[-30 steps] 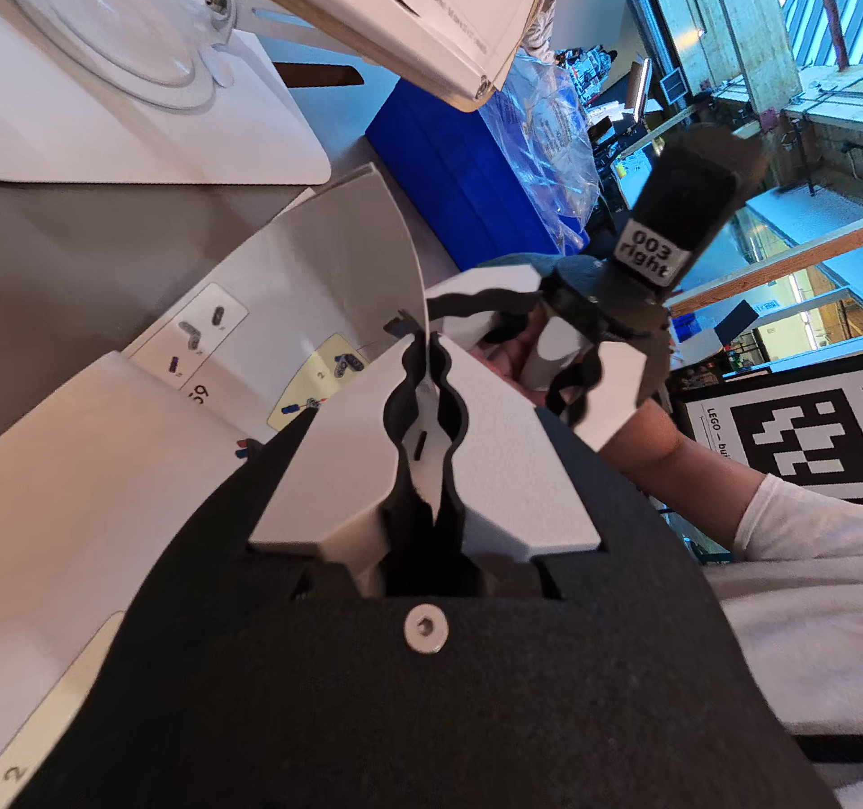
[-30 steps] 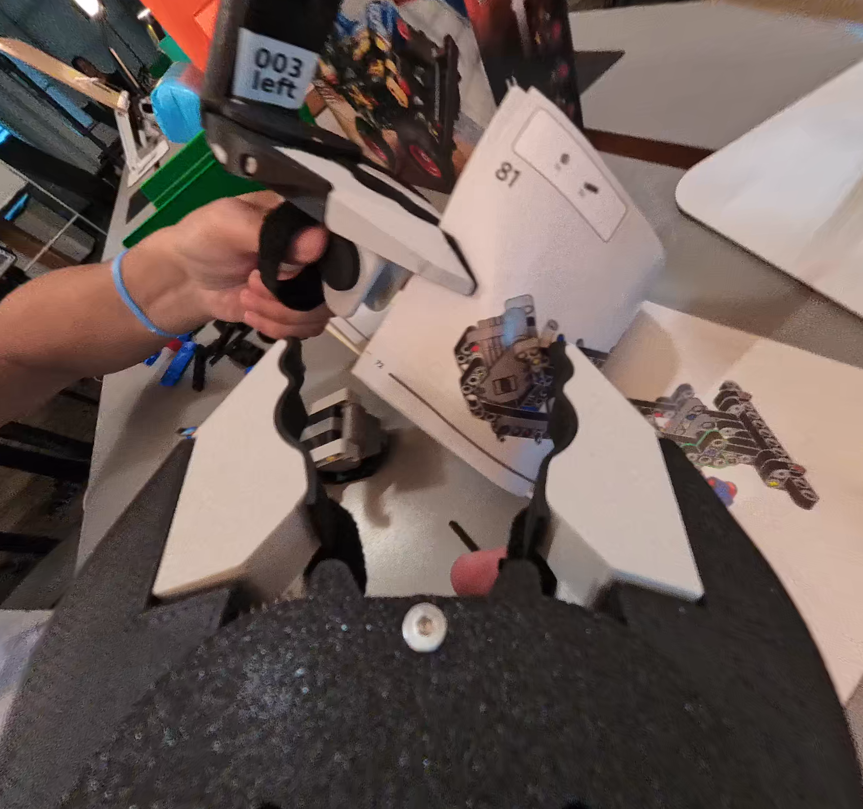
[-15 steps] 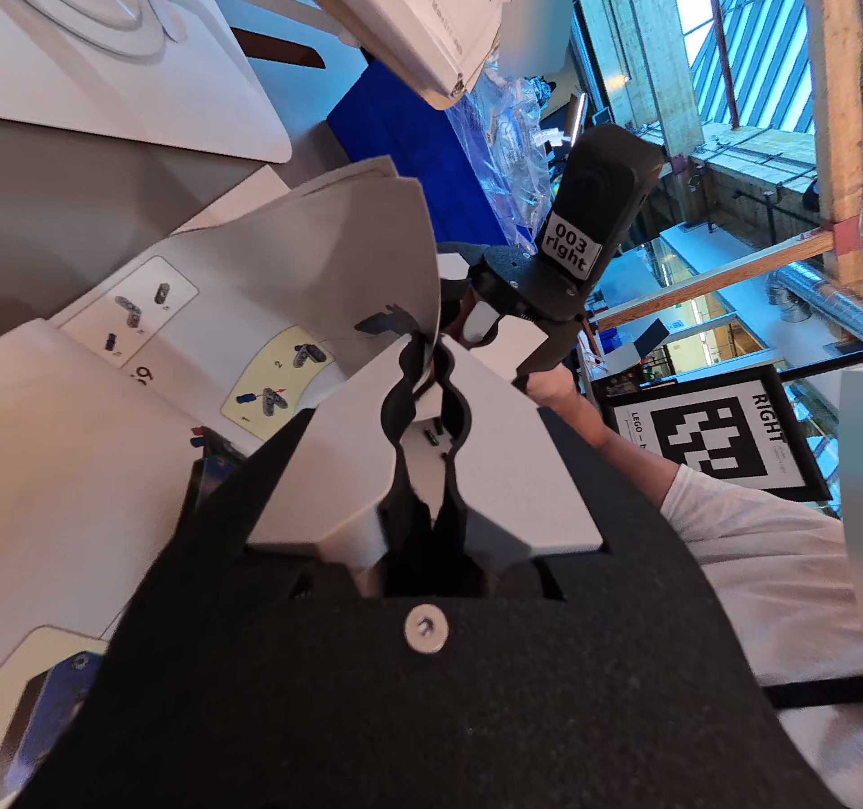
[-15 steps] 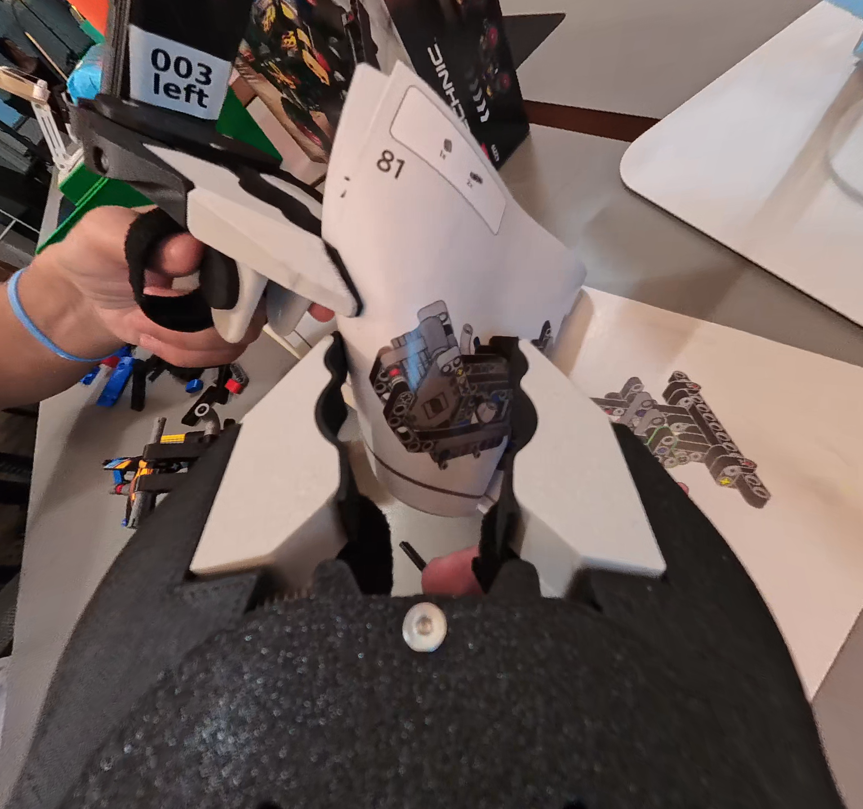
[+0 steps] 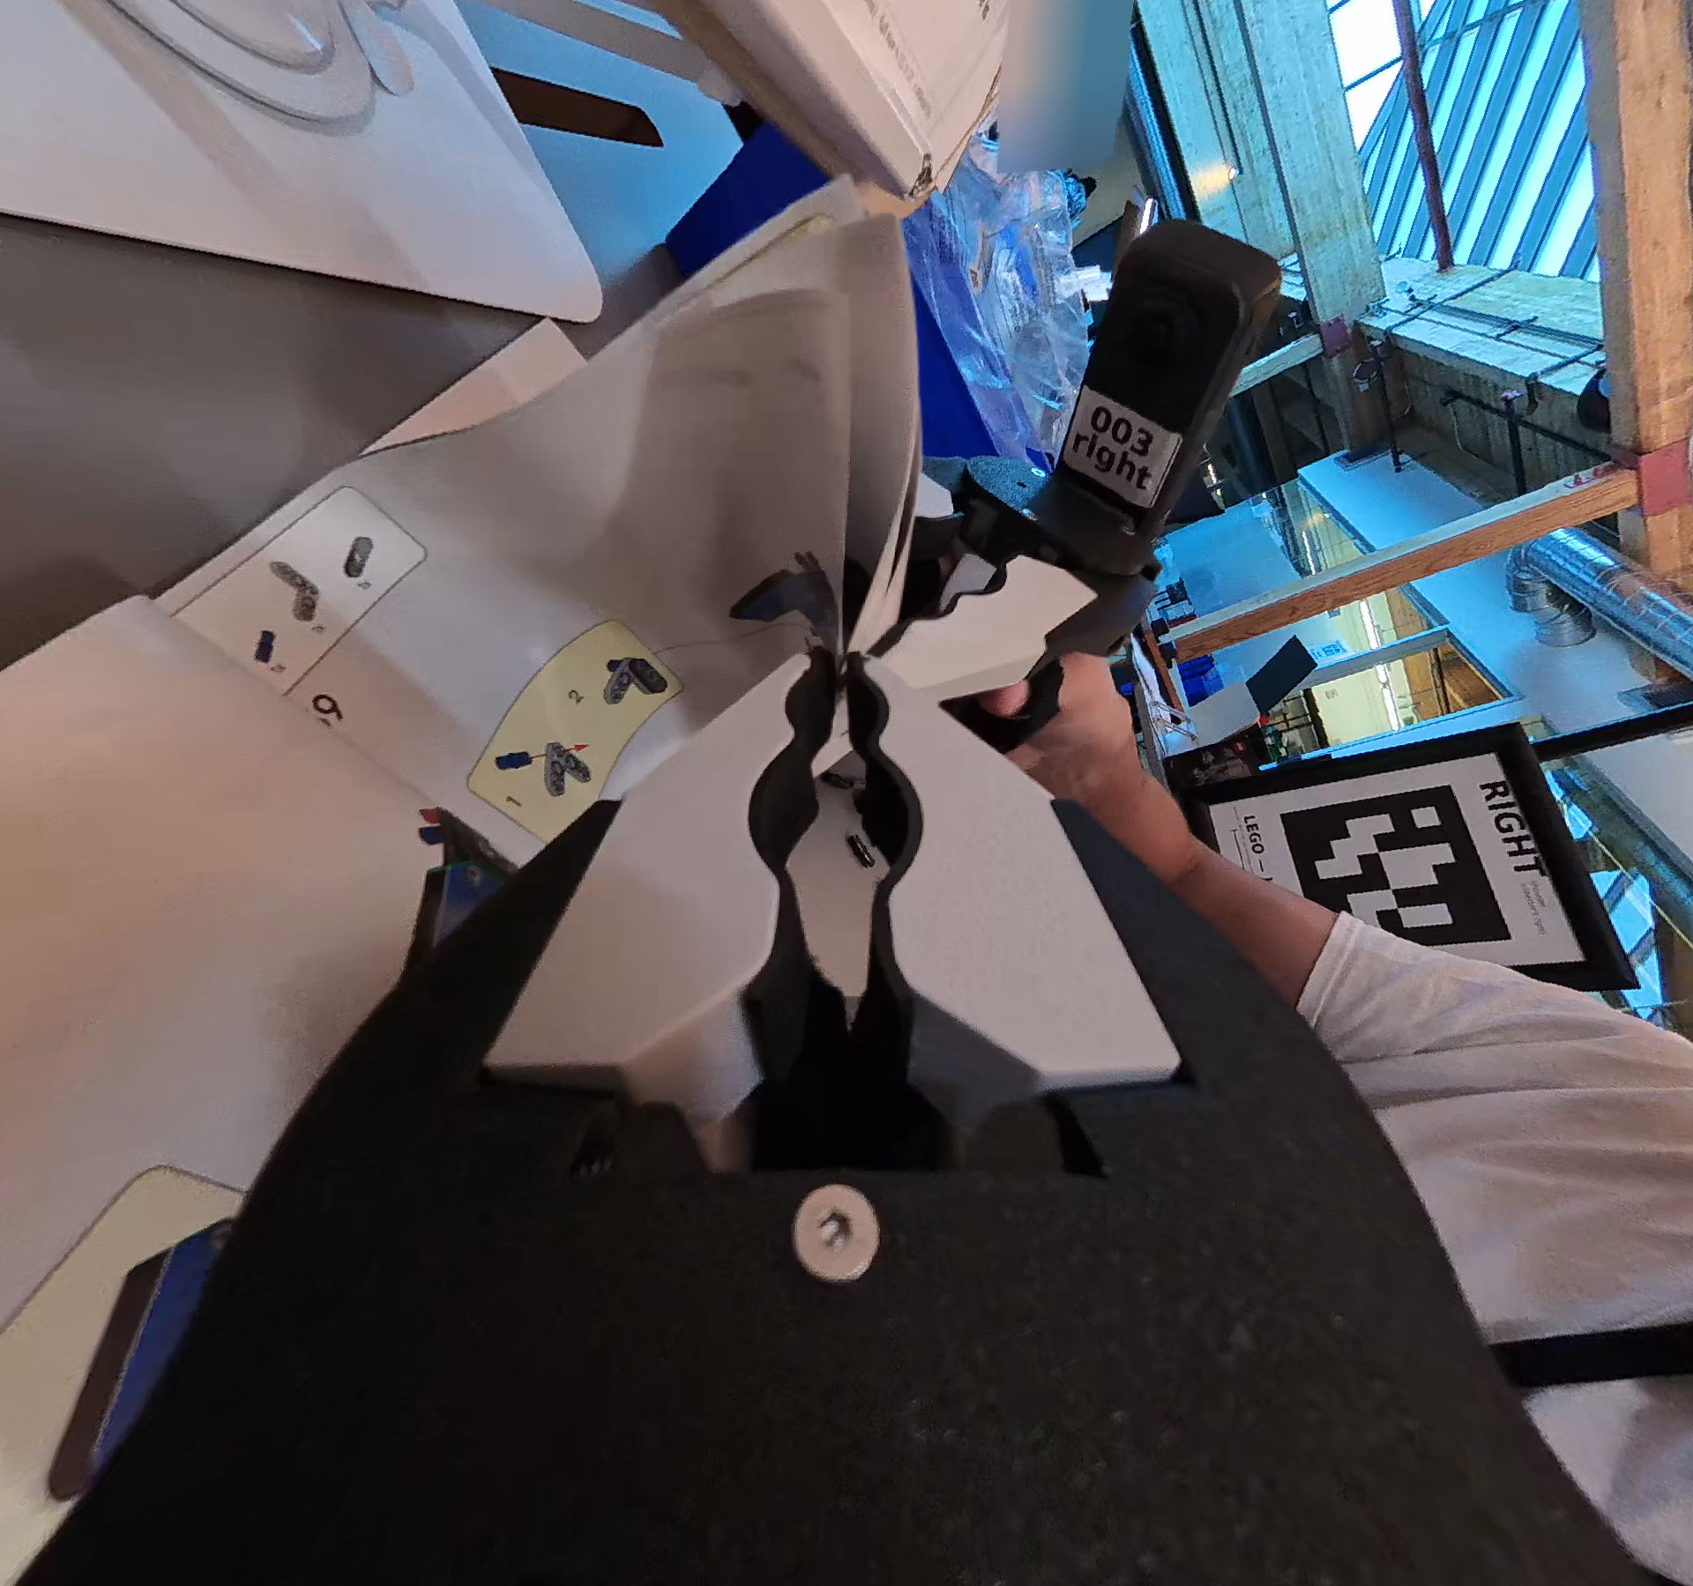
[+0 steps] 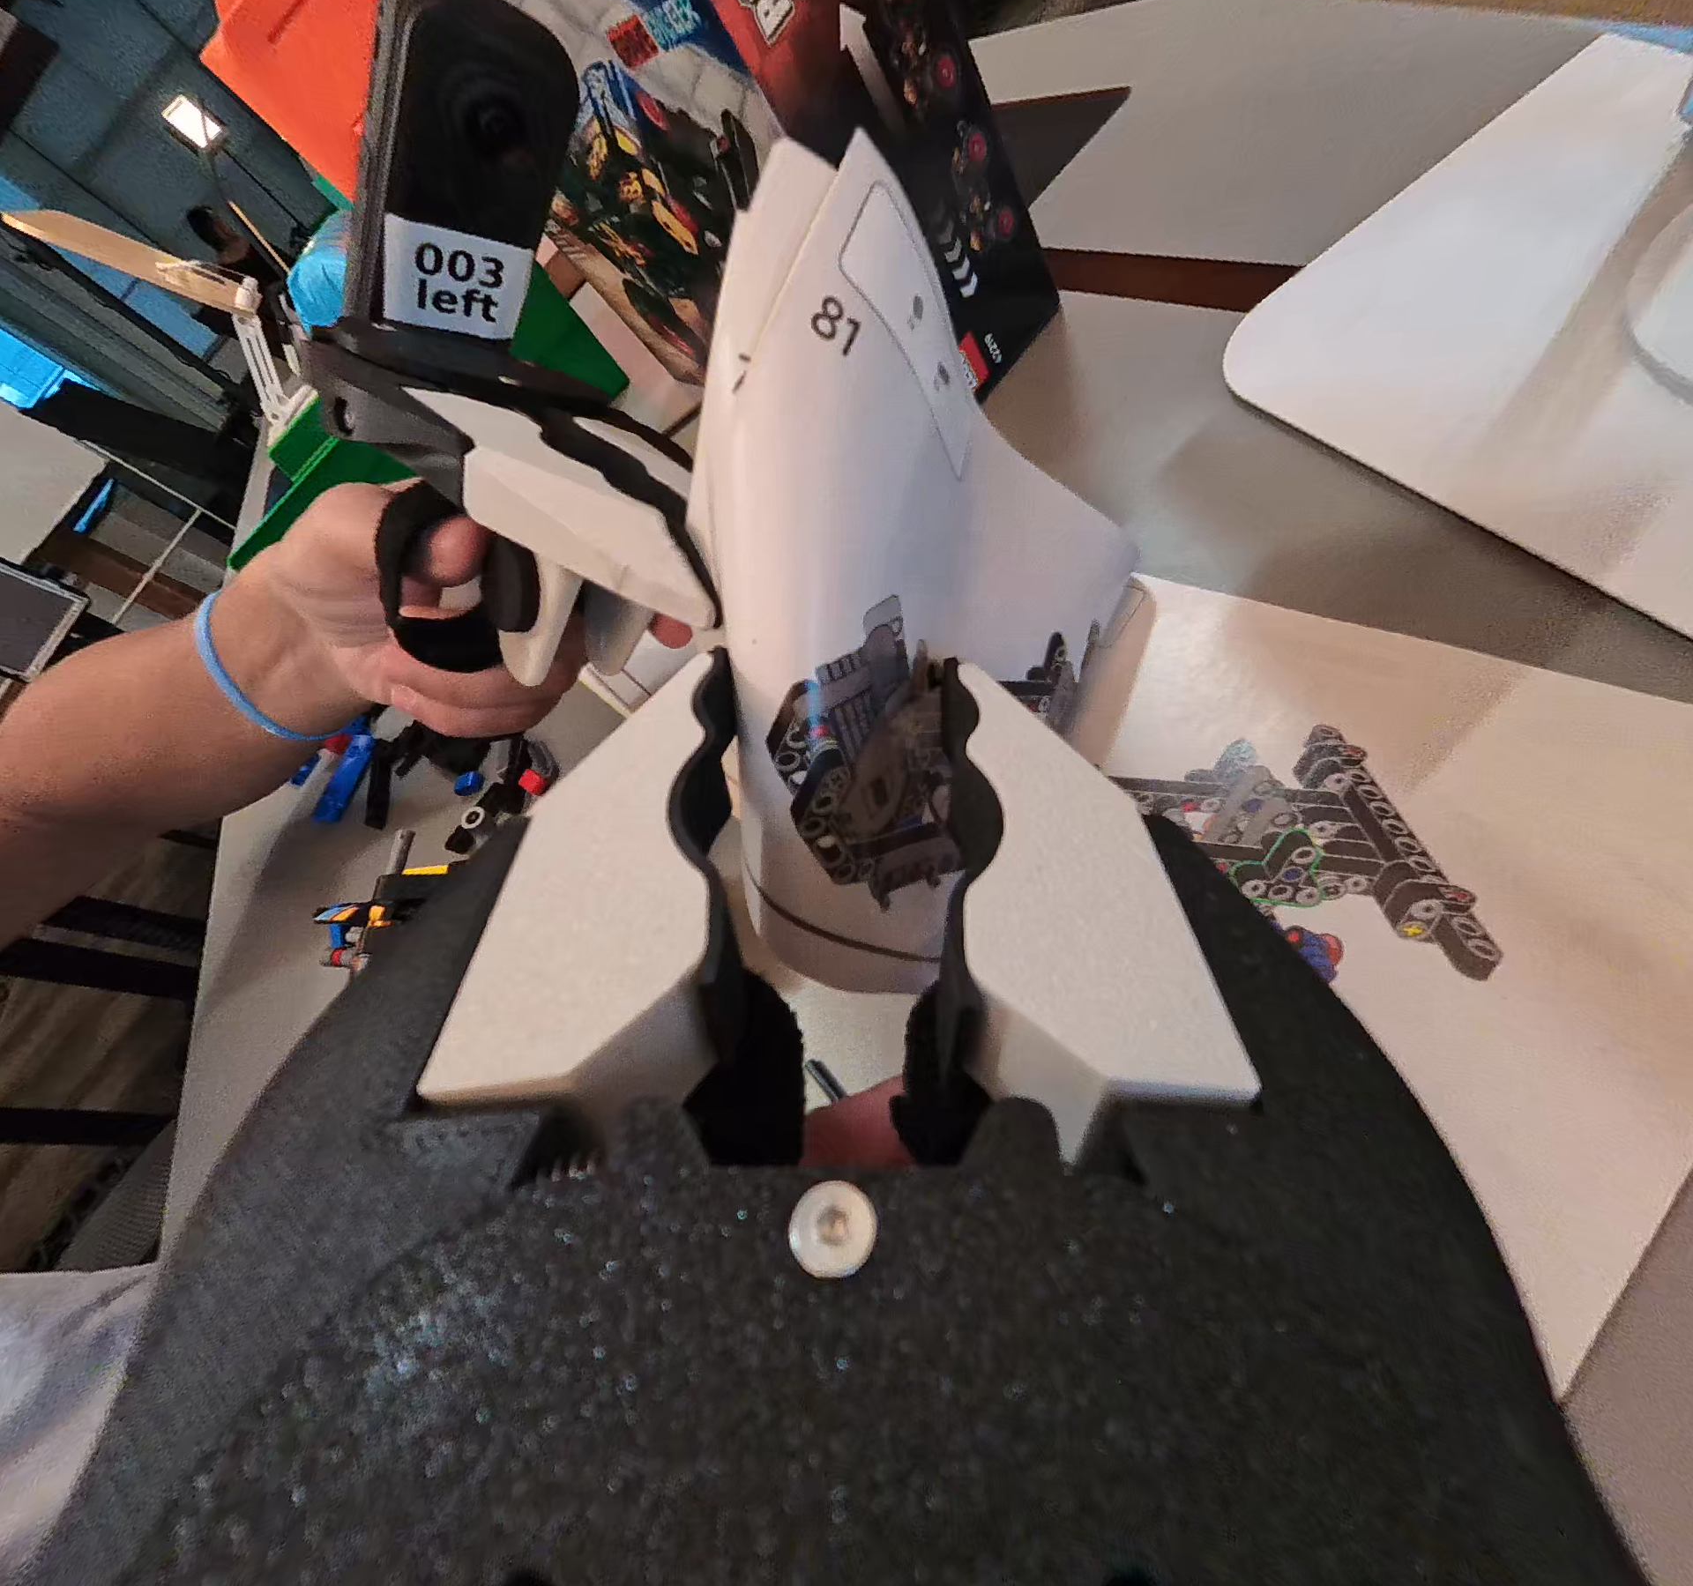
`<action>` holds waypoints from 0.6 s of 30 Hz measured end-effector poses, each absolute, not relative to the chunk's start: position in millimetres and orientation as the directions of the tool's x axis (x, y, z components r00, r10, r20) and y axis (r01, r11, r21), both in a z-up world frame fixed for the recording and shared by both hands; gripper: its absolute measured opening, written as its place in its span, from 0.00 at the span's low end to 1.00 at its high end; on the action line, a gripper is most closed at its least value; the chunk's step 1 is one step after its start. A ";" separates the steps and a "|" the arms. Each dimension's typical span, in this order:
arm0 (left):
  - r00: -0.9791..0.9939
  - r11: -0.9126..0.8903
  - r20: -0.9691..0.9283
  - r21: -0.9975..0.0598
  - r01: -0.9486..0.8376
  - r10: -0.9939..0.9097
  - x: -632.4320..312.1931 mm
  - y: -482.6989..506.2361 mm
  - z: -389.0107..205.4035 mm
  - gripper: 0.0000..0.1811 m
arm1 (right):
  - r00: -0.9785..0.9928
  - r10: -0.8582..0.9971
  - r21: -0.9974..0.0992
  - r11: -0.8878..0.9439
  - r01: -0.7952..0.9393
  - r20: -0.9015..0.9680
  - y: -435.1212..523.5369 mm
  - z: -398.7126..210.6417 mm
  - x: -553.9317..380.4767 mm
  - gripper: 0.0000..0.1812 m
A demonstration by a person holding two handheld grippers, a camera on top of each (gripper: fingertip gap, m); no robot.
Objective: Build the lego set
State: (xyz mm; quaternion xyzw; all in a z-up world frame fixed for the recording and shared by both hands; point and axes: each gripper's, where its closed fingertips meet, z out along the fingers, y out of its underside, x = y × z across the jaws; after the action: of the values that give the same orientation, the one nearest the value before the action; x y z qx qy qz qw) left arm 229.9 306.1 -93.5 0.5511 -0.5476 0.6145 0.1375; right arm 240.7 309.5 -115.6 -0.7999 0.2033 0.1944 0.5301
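While left tool [image 5: 832,672] pinches curled glossy page [image 5: 733,479].

Booklet: white paper instruction booklet [image 6: 879,479] with grey-black model drawings and a pale yellow inset [image 5: 573,722]
Hand-held grippers: left hand-held gripper [image 5: 838,672] and right hand-held gripper [image 6: 838,672], white fingers, wavy black pads, speckled black bodies
Wristband: thin light-blue wristband [image 6: 229,681]
Loose pieces: blue, black, red and yellow plastic bricks [image 6: 412,800]
Bins: orange bin [image 6: 302,31], green bin [image 6: 321,461]
Counter: grey counter [image 6: 1191,406]
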 end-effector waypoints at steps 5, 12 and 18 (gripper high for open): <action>-0.349 -0.360 0.819 -0.529 -0.769 -0.456 229.7 309.7 -96.8 0.00 | 0.839 -0.130 -0.770 -0.343 -0.537 -0.528 305.9 -114.2 247.3 0.23; -0.313 -0.376 0.826 -0.507 -0.775 -0.470 228.2 318.2 -102.3 0.00 | 0.885 -0.224 -0.819 -0.338 -0.464 -0.409 287.2 -99.0 270.5 0.27; -0.279 -0.359 0.809 -0.501 -0.788 -0.517 215.7 334.4 -99.3 0.00 | 0.926 -0.374 -0.914 -0.392 -0.107 0.051 266.0 -49.0 287.5 0.28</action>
State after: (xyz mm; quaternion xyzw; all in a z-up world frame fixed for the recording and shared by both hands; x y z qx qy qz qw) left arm 215.7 334.4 -99.3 0.5887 -0.5540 0.5768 0.1174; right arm 287.5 266.0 -49.0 -0.8247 0.1459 -0.1253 0.5319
